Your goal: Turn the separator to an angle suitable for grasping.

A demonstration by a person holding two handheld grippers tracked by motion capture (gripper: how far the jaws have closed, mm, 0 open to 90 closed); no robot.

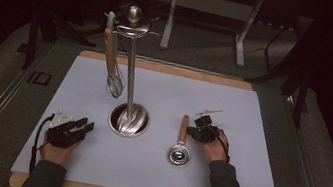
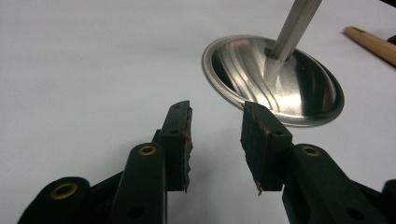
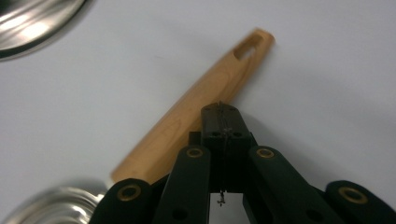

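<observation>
Right gripper [image 3: 223, 108] jaws shut, empty, seemingly touching the ladle [image 1: 180, 144] handle — left gripper [image 2: 215, 135] jaws apart, empty.

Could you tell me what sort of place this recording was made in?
Probably a lab or studio bench set up for recording, not a kitchen: a white mat covers a wooden board, kitchen utensils hang from a steel stand, and dark carpet and metal table legs lie beyond.
</observation>
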